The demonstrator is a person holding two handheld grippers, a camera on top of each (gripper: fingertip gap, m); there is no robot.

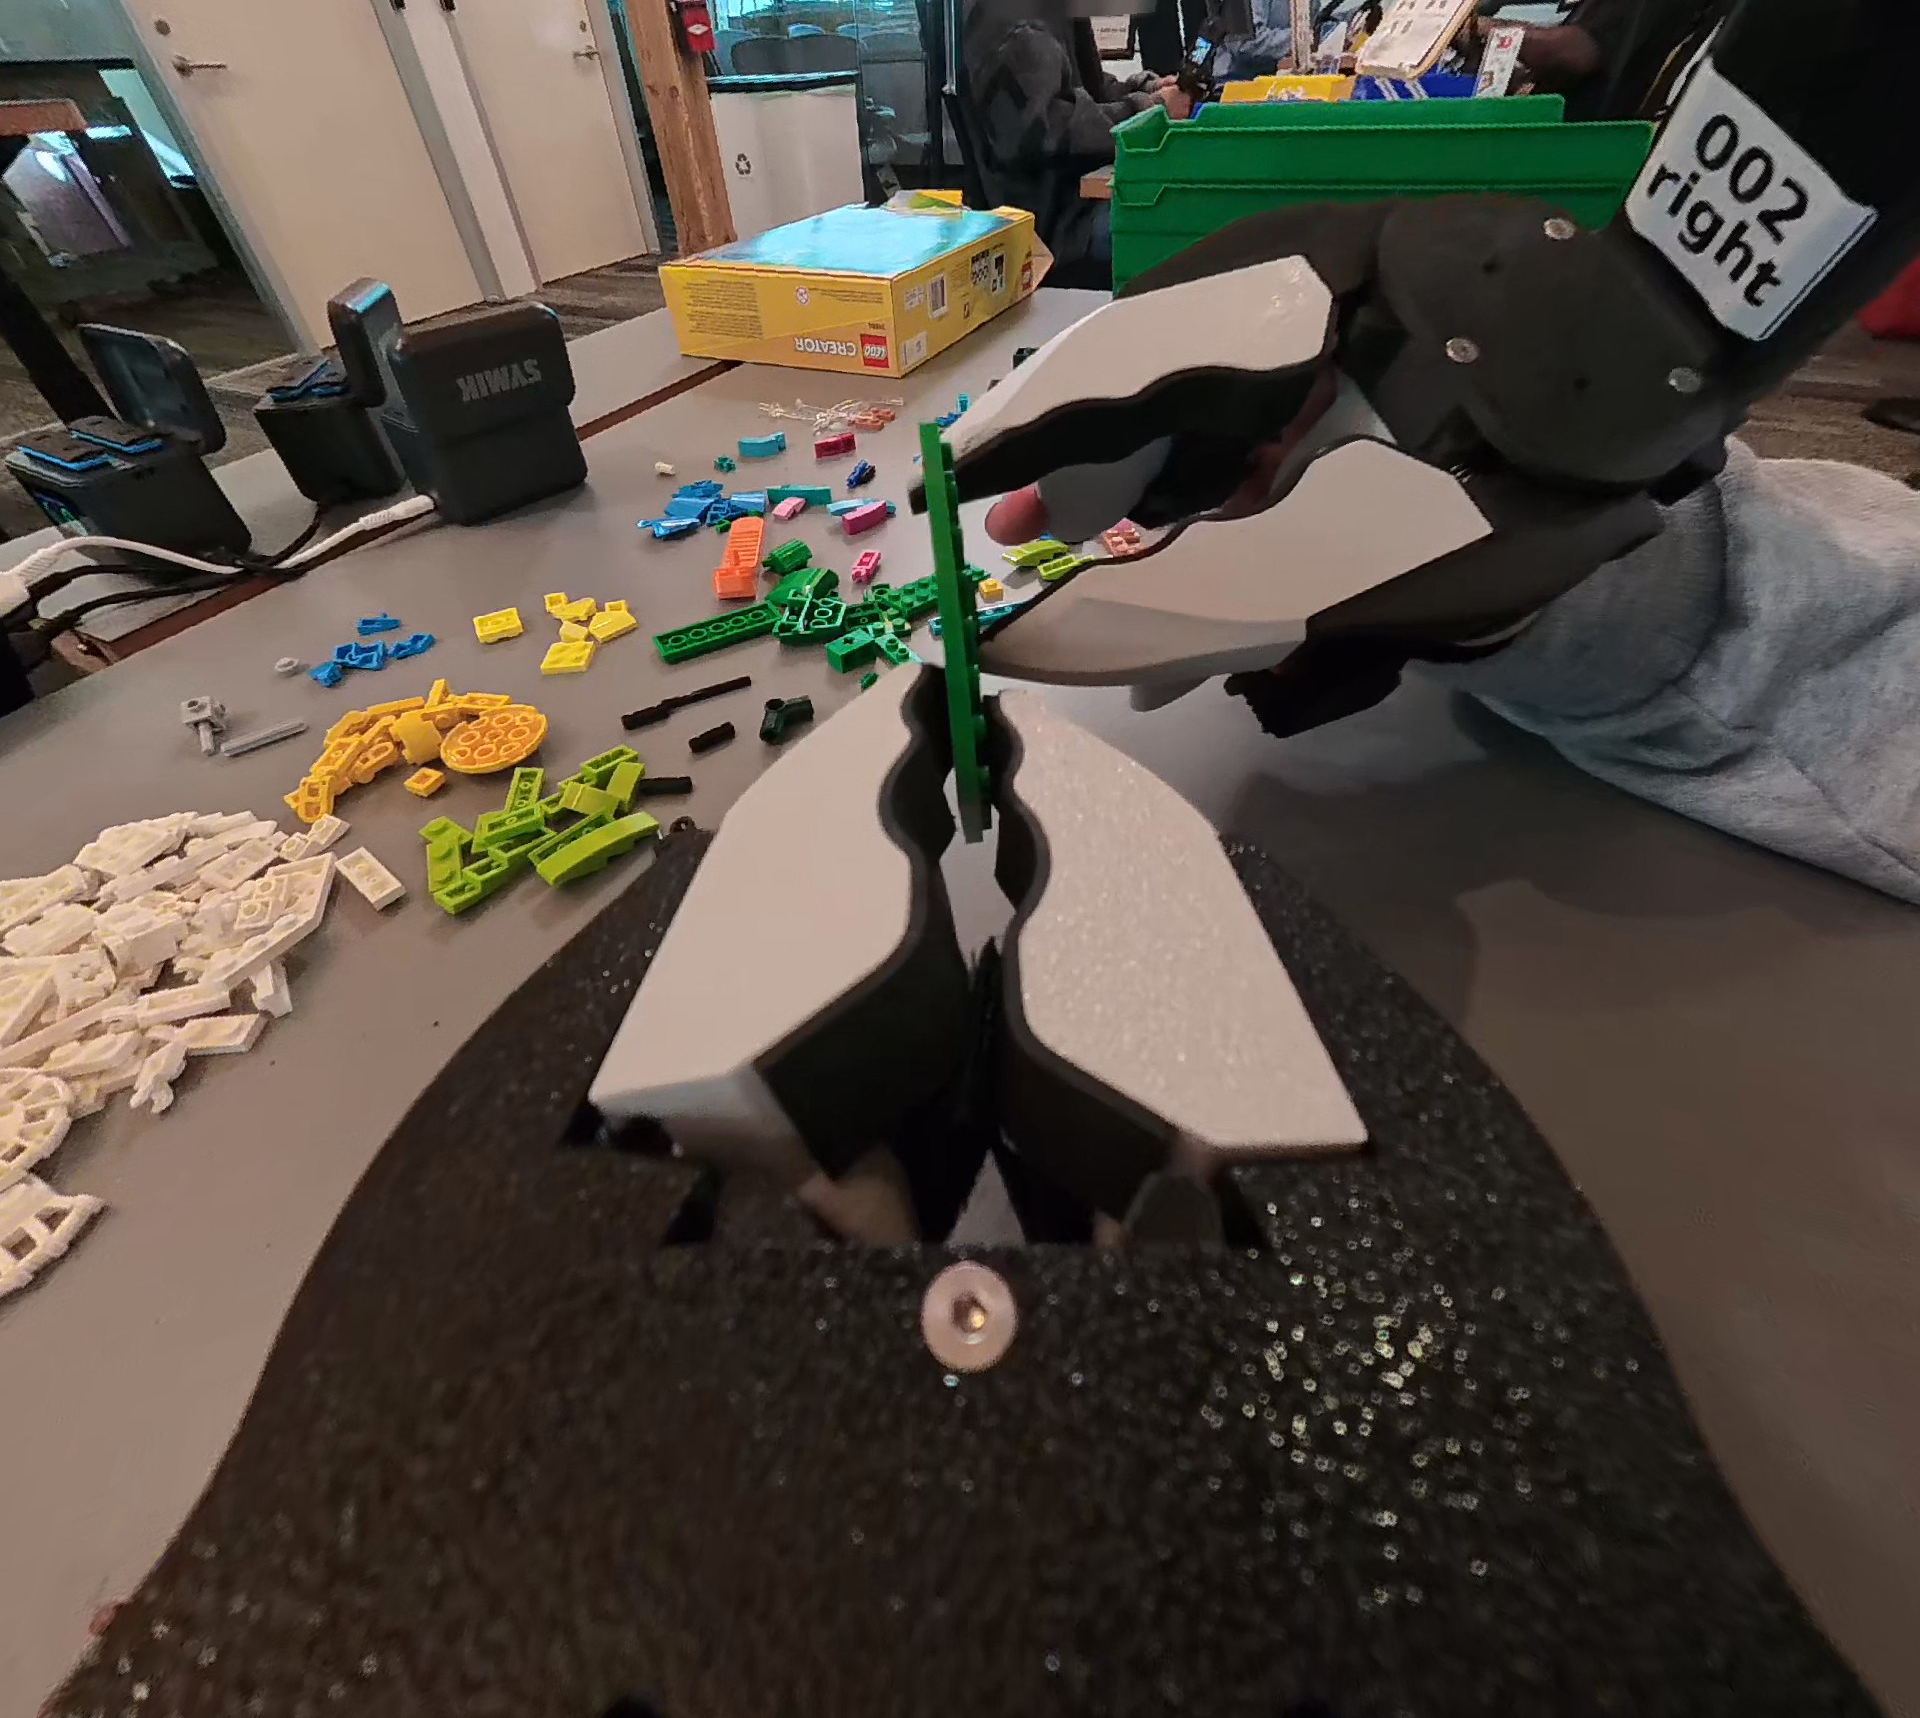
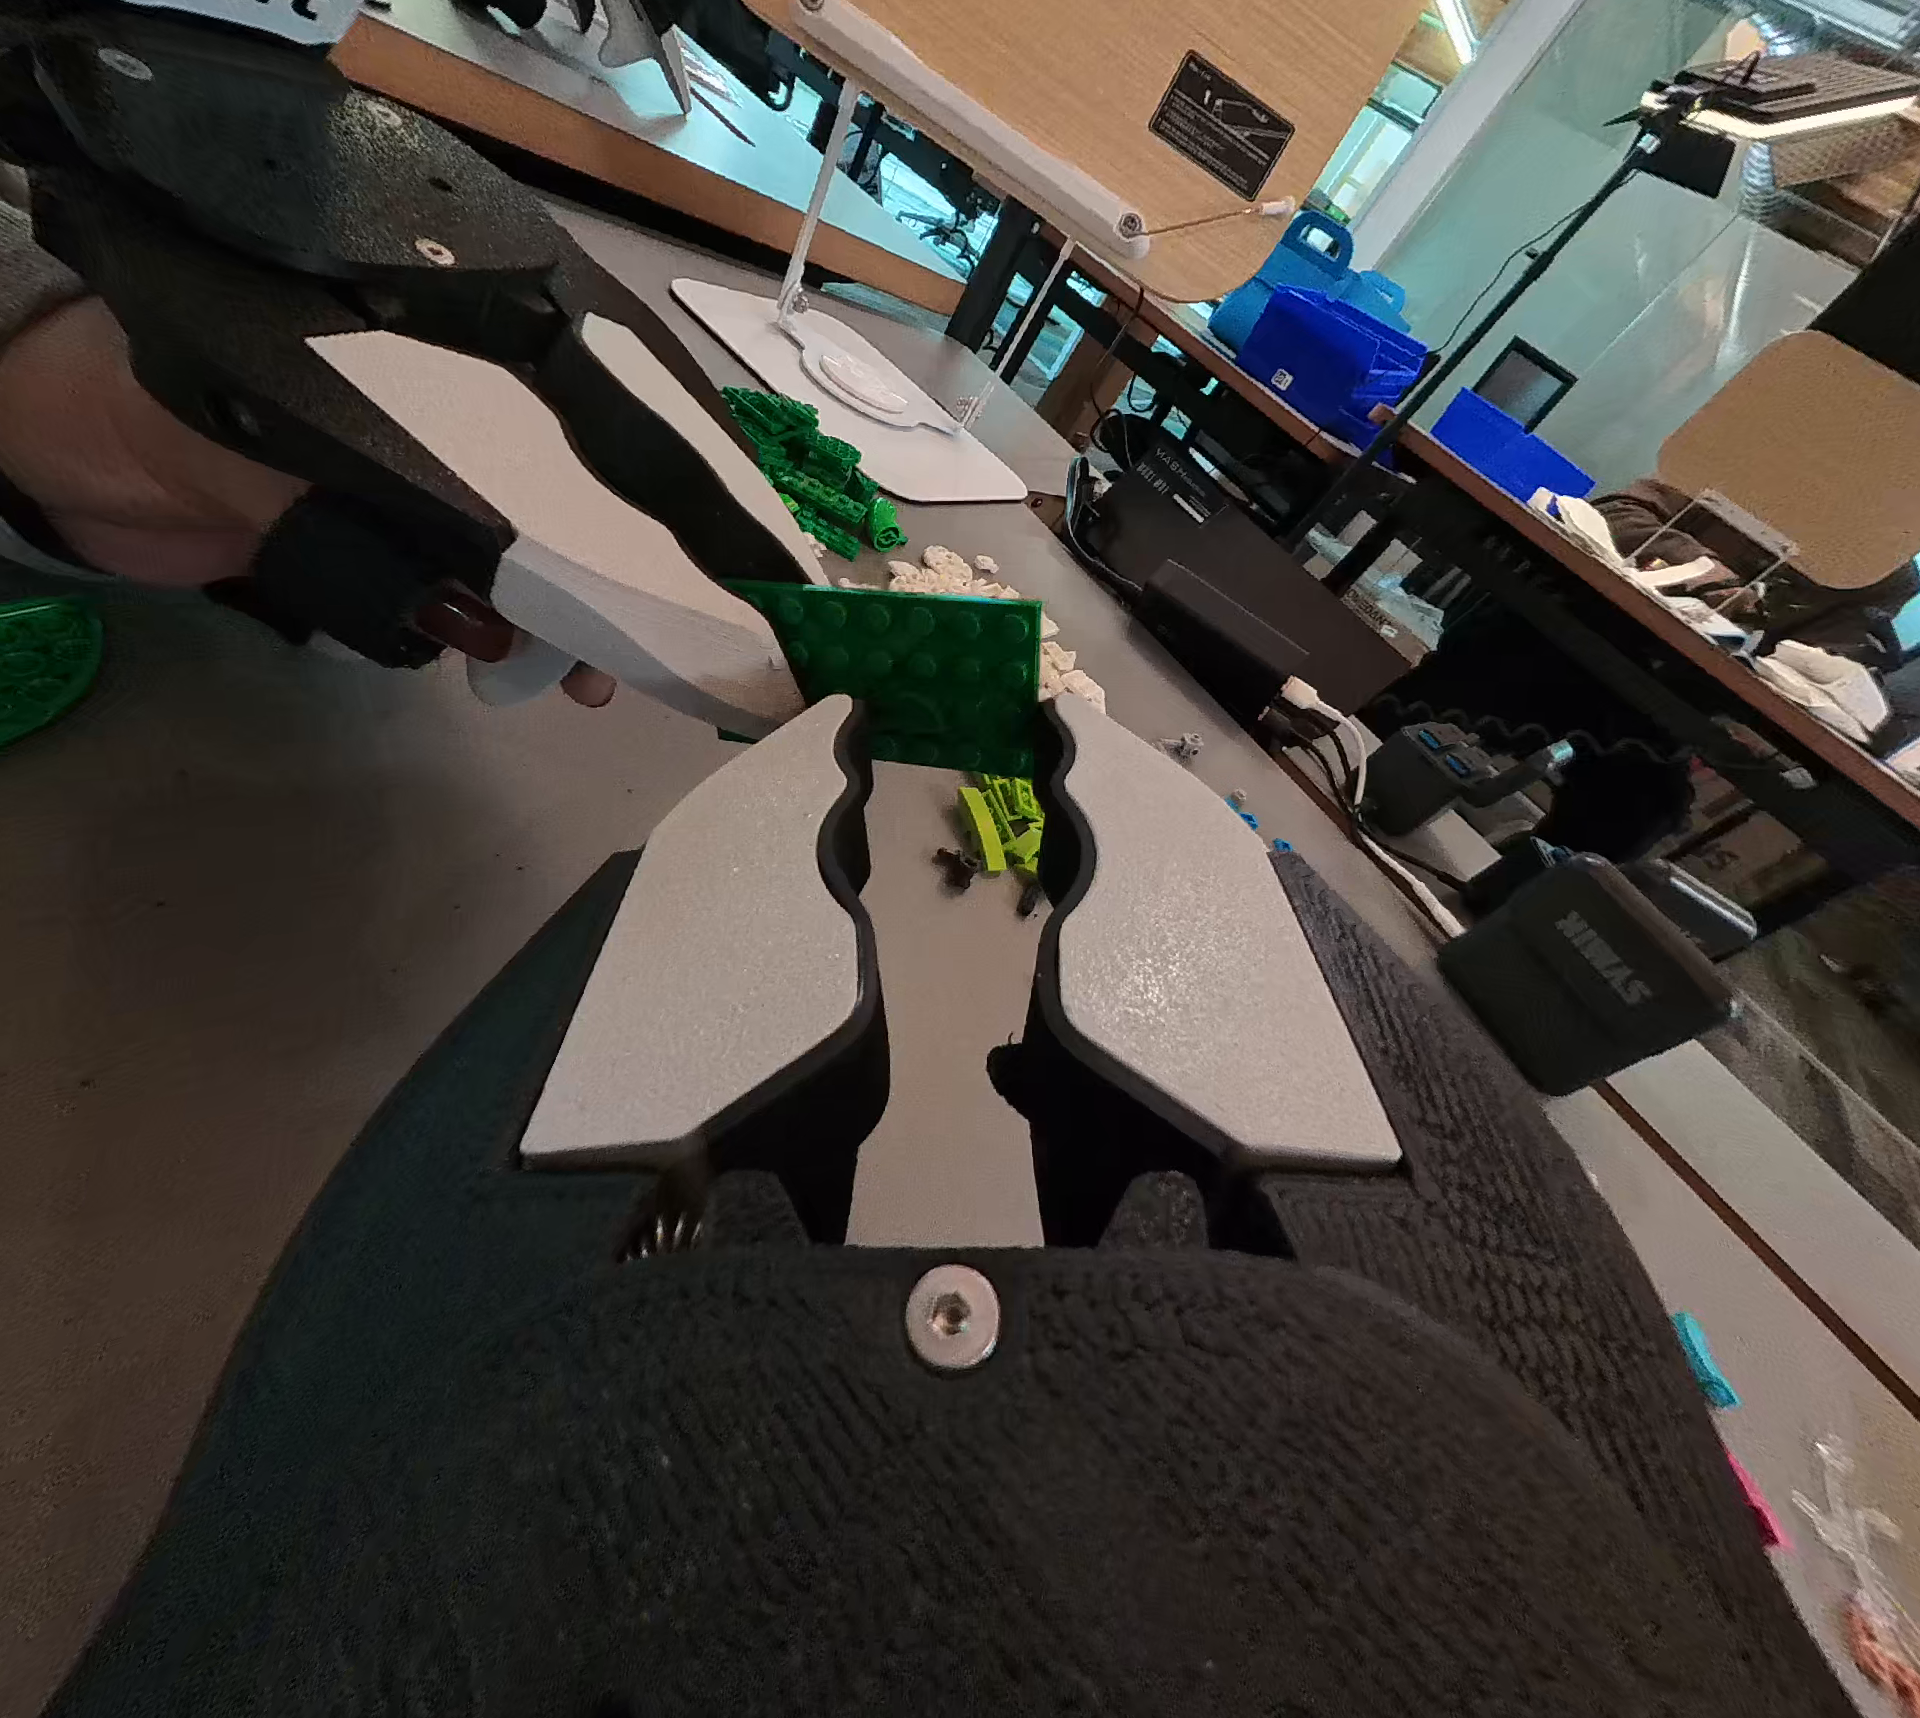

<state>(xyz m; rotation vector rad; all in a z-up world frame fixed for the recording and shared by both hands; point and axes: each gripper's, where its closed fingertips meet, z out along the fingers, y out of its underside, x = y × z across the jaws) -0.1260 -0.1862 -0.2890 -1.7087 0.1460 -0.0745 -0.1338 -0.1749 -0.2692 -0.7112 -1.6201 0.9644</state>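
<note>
Left wrist view first: we are holding a green plate [image 1: 961, 629] edge-on in the left gripper [image 1: 961, 733]; its fingers [image 1: 831, 816] are standing almost shut, pads pressing on the two flat faces of the plate's lower end; the plate is rising upright out of the tips, its long axis running up and away from the table [image 1: 1351, 837].

We are bringing the right gripper [image 1: 951, 562] in from the right side; its jaws are spread about as wide as the plate, one tip at the top edge, the other low beside the studded face; in the right wrist view the plate [image 2: 935, 681] is sitting face-on between the right gripper's [image 2: 951, 733] fingers [image 2: 1091, 764], its side edges against the dark pads, so we are reading this as a grip across the width.

Loose bricks are lying well apart beyond: a green pile [image 1: 831, 608], lime pieces [image 1: 540, 827], yellow pieces [image 1: 436, 743], white pieces [image 1: 135, 930]; a yellow box [image 1: 831, 307] is sitting farther back.
</note>
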